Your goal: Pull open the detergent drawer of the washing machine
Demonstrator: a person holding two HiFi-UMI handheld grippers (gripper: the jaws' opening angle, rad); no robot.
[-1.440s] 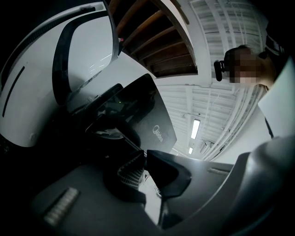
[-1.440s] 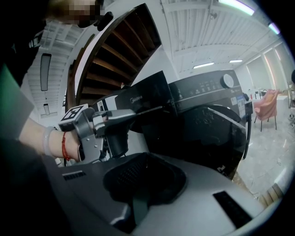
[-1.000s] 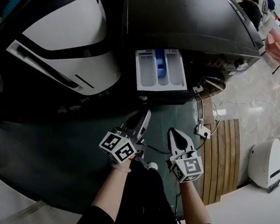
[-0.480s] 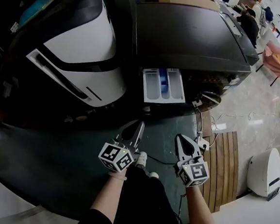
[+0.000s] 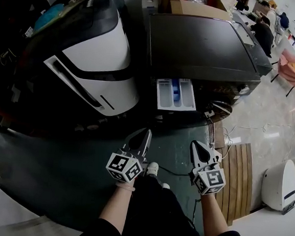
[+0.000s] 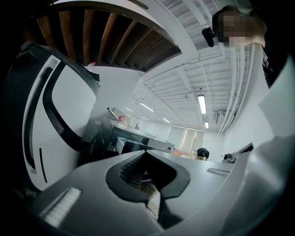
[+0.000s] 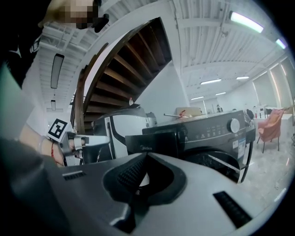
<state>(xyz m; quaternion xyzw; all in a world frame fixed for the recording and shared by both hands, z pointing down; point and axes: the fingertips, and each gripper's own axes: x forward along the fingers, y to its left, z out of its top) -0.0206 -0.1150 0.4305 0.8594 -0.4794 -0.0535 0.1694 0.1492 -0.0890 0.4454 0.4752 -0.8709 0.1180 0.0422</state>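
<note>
Drawer (image 5: 176,94) stands pulled out at the washer's (image 5: 205,43) upper left front, well apart from left gripper (image 5: 146,134) and right gripper (image 5: 199,147), both closed on nothing; judged light, rigid plastic on stiff slides, best taken by its front lip.

I've raised my left hand-held gripper (image 5: 144,136) and right hand-held gripper (image 5: 201,148), backing away from the drawer (image 5: 176,94), which now looks smaller and farther off.
</note>
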